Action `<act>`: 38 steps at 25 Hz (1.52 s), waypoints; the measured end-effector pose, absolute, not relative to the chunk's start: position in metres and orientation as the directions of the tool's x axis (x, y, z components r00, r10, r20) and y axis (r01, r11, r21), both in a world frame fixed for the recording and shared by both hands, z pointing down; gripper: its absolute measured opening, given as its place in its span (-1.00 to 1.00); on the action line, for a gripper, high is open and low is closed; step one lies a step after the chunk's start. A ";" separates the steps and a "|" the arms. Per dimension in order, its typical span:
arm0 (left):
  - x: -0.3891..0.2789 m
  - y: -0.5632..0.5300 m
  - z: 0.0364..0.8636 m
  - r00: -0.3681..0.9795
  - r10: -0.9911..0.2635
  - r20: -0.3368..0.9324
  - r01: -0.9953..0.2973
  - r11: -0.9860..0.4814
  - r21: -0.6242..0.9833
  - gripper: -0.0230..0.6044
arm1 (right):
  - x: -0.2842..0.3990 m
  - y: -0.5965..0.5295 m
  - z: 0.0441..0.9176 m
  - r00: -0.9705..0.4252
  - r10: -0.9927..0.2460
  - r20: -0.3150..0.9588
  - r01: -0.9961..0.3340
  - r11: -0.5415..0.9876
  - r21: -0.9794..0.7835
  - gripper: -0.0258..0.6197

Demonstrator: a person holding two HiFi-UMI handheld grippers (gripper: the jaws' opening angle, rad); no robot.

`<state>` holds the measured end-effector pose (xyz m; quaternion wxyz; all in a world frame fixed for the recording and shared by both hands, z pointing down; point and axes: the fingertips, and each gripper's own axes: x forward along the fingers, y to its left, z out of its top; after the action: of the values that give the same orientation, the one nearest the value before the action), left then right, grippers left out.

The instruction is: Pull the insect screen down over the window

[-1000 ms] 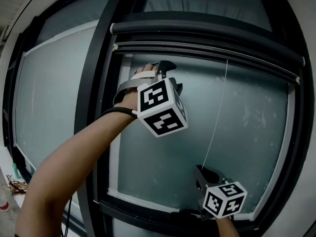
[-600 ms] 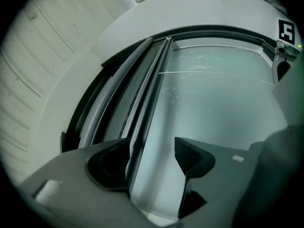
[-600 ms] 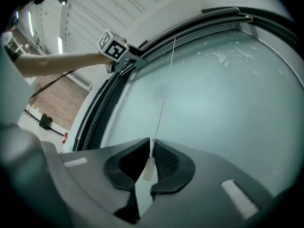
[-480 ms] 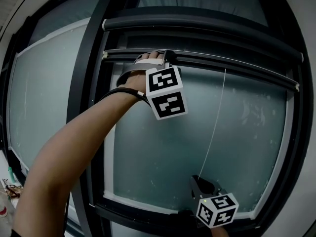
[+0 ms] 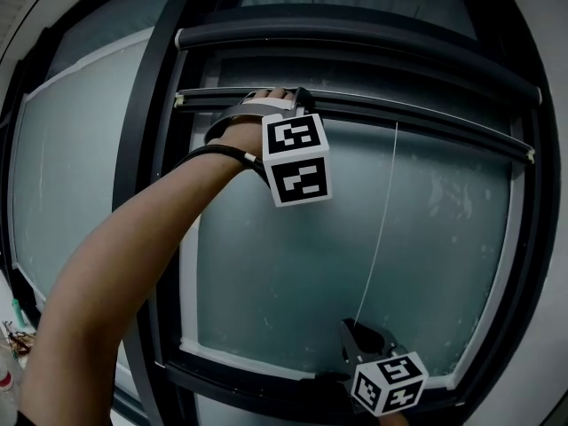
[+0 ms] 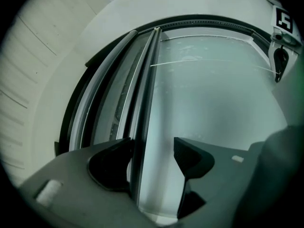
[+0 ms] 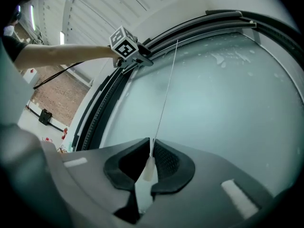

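Note:
The insect screen's dark pull bar (image 5: 426,124) hangs just under its roller housing (image 5: 355,29) at the top of the window. My left gripper (image 5: 297,98) reaches up to the bar's left part. In the left gripper view the bar (image 6: 145,94) runs between the jaws of the left gripper (image 6: 152,148); they have just been closing but one pad still stands apart from it. A thin white cord (image 5: 377,229) drops from the bar to my right gripper (image 5: 359,335), shut on the cord's white toggle (image 7: 148,170) near the sill.
Frosted glass (image 5: 284,273) fills the frame behind the cord. A black mullion (image 5: 146,193) stands left of the pane, with a second pane beyond it. The dark sill (image 5: 248,382) runs along the bottom. Small items lie on the floor at far left (image 5: 11,340).
My left gripper rose from in front of the glass to the pull bar and now straddles it. The right gripper sank a little toward the sill with the cord.

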<state>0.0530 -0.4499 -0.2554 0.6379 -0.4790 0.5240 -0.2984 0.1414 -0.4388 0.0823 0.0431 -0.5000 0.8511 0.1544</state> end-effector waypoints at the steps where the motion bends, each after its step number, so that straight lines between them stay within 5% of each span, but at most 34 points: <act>1: 0.051 -0.449 -0.255 0.271 -0.883 -0.384 -0.121 0.364 -0.923 -0.06 | 0.141 -0.438 0.084 -0.497 -0.839 -0.223 -0.864 0.453 0.220 -0.84; 9: 0.045 -0.447 -0.208 0.239 -0.917 -0.320 -0.029 0.322 -0.946 -0.42 | 0.133 -0.445 0.142 -0.509 -0.855 -0.098 -0.852 0.485 0.195 -0.84; 20: 0.051 -0.445 -0.124 0.189 -0.960 -0.207 -0.017 0.208 -0.978 -0.44 | 0.154 -0.429 0.230 -0.499 -0.862 0.088 -0.845 0.507 0.170 -0.84; 38: 0.040 -0.447 -0.018 0.224 -0.970 -0.090 0.015 0.096 -0.995 -0.42 | 0.136 -0.420 0.334 -0.442 -0.877 0.188 -0.879 0.465 0.102 -0.84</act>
<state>0.0398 -0.4468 -0.0182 0.5822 -0.5223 0.4573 -0.4232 0.1362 -0.4205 0.3341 -0.1075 -0.5171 0.8491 -0.0054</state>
